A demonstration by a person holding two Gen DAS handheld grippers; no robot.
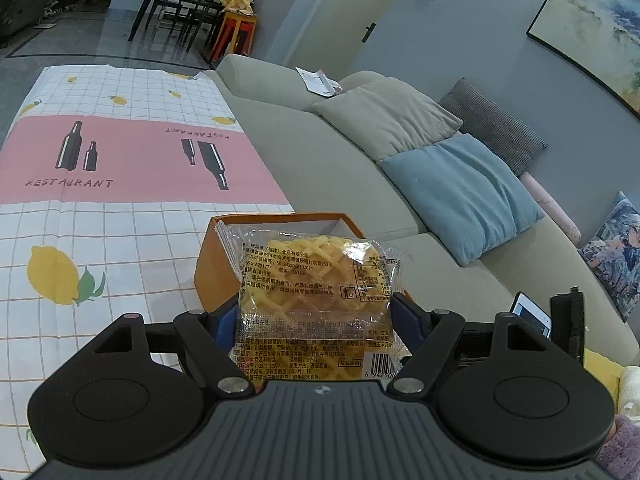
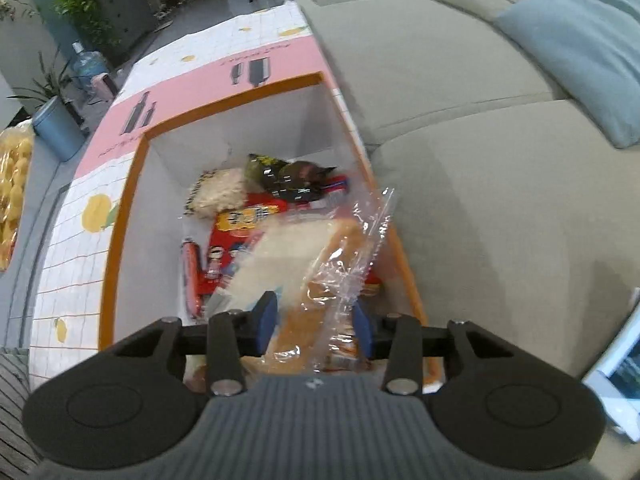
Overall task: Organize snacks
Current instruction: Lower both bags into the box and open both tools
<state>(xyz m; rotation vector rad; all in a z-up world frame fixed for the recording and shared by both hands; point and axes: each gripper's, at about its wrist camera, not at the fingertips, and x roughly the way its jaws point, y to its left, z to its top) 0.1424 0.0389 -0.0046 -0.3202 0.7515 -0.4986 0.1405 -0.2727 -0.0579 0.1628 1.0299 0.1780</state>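
You are gripping a bread packet point(image 2: 320, 280) in the right gripper point(image 2: 316, 320) over the orange box point(image 2: 120, 208); lower before releasing. The left gripper point(image 1: 312, 320) is clamping the waffle packet point(image 1: 312, 280); bring it next.

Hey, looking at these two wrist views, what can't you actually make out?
- Left wrist view: the orange box interior, hidden behind the waffle packet in the left tongs.
- Right wrist view: snack labels in the box, smeared by motion blur.
- Right wrist view: the bread packet in the right tongs, its lower end hidden by the tool body.
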